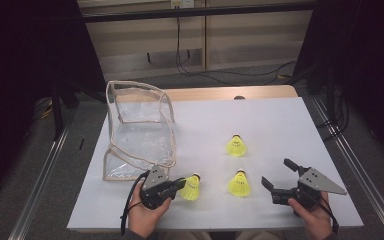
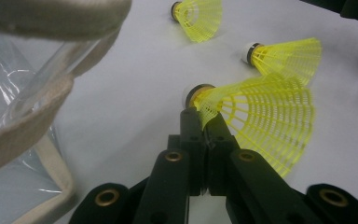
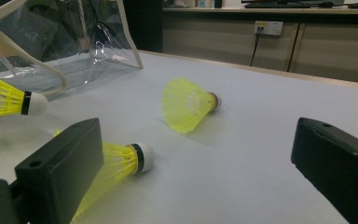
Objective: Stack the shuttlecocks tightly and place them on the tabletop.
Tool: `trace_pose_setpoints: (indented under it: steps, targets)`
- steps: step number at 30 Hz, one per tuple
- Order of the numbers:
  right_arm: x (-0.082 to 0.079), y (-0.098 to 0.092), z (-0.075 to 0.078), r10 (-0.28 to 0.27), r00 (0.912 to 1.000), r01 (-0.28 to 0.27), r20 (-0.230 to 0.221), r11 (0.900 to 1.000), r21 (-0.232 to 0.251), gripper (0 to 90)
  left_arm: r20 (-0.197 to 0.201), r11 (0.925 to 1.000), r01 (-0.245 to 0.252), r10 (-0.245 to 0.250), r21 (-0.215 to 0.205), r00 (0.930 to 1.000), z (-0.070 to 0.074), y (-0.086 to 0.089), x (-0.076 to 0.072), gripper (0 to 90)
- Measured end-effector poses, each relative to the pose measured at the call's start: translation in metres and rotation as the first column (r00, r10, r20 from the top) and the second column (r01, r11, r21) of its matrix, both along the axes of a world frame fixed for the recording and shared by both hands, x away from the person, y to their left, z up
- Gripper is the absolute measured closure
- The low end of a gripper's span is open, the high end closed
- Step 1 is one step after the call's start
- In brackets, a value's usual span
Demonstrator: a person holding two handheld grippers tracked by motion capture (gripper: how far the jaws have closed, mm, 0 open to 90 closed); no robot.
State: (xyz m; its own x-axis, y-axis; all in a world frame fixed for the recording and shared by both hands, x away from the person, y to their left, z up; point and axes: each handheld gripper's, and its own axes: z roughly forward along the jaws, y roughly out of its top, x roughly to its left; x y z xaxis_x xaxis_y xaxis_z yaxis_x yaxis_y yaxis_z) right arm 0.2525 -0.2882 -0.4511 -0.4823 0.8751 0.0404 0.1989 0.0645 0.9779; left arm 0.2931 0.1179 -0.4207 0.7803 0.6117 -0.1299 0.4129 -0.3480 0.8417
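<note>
Left gripper view: left tool [image 2: 204,122] clamped on shuttlecock [image 2: 261,121] skirt beside the clear bag [image 2: 23,126]. Light, crushable mesh; grip gently near the cork. Right tool [image 3: 205,168] apart.

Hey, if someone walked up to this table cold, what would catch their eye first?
Most likely the three bright yellow shuttlecocks on the white table: the left gripper is shut on the skirt of the nearest shuttlecock, while the middle shuttlecock and the far shuttlecock lie loose to its right. Next, the clear bag with beige trim, standing open at the table's left side. The right gripper hangs open at the near right edge.
</note>
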Motion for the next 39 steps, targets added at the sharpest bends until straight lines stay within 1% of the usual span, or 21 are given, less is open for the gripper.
trace_pose_setpoints:
  steps: [3, 5, 7, 11, 12, 14, 19, 21, 24, 25, 28, 31, 32, 39]
  targets:
    - [0.000, 0.000, 0.000, 0.001, 1.0000, -0.001, 0.002, 1.000, 0.001, 1.6, -0.007, 1.0000, 0.003, -0.003, 0.004, 1.0000, 0.003, -0.005, 0.000, 88.7]
    - [0.000, 0.000, 0.000, 0.001, 1.0000, -0.001, 0.003, 1.000, 0.000, 1.6, -0.010, 1.0000, -0.004, 0.004, -0.006, 0.9999, 0.006, -0.008, 0.000, 88.8]
    - [0.000, 0.000, 0.000, -0.001, 1.0000, 0.001, 0.002, 1.000, 0.003, 1.6, -0.010, 1.0000, -0.002, 0.002, 0.002, 1.0000, 0.008, -0.010, 0.001, 88.9]
    - [0.000, -0.001, 0.000, -0.003, 1.0000, 0.003, 0.002, 1.000, 0.004, 1.6, -0.031, 1.0000, -0.004, 0.004, -0.001, 0.9995, 0.010, -0.015, 0.002, 88.9]
    - [0.000, -0.001, 0.000, -0.004, 1.0000, 0.004, 0.002, 1.000, 0.005, 1.6, -0.042, 1.0000, -0.002, 0.002, -0.002, 0.9991, 0.010, -0.017, 0.003, 89.0]
    - [0.000, -0.001, 0.001, -0.001, 1.0000, 0.001, 0.006, 1.000, 0.001, 1.6, -0.049, 1.0000, -0.007, 0.006, -0.001, 0.9988, 0.011, -0.020, 0.003, 89.0]
    - [-0.001, 0.000, 0.001, 0.000, 1.0000, -0.001, 0.004, 1.000, 0.001, 1.6, -0.050, 0.9999, -0.014, 0.014, -0.008, 0.9987, 0.015, -0.026, 0.006, 89.0]
    - [-0.001, -0.001, 0.001, -0.004, 1.0000, 0.004, 0.006, 1.000, 0.004, 1.6, -0.045, 0.9999, -0.015, 0.015, -0.003, 0.9989, 0.017, -0.029, 0.007, 89.0]
    - [-0.001, -0.002, 0.001, -0.011, 0.9999, 0.011, 0.004, 1.000, 0.005, 1.6, -0.049, 0.9998, -0.018, 0.018, -0.010, 0.9986, 0.020, -0.034, 0.009, 89.0]
    - [-0.001, -0.002, 0.001, -0.010, 0.9999, 0.010, 0.005, 1.000, 0.002, 1.6, -0.047, 0.9999, -0.013, 0.013, -0.005, 0.9988, 0.020, -0.036, 0.010, 89.0]
    - [-0.001, -0.001, 0.001, -0.005, 1.0000, 0.005, 0.003, 1.000, 0.005, 1.6, -0.054, 0.9999, -0.008, 0.007, -0.011, 0.9985, 0.021, -0.043, 0.012, 89.0]
    - [-0.001, -0.002, 0.001, -0.004, 1.0000, 0.004, 0.006, 1.000, 0.001, 1.7, -0.061, 1.0000, -0.005, 0.004, -0.008, 0.9981, 0.022, -0.048, 0.015, 89.0]
    - [-0.001, -0.002, 0.001, -0.006, 1.0000, 0.006, 0.004, 1.000, 0.001, 1.7, -0.065, 0.9999, -0.009, 0.009, -0.012, 0.9978, 0.023, -0.050, 0.016, 89.1]
    - [0.000, -0.003, 0.001, -0.008, 1.0000, 0.008, 0.005, 1.000, 0.005, 1.7, -0.069, 0.9998, -0.006, 0.005, -0.021, 0.9976, 0.025, -0.061, 0.021, 89.2]
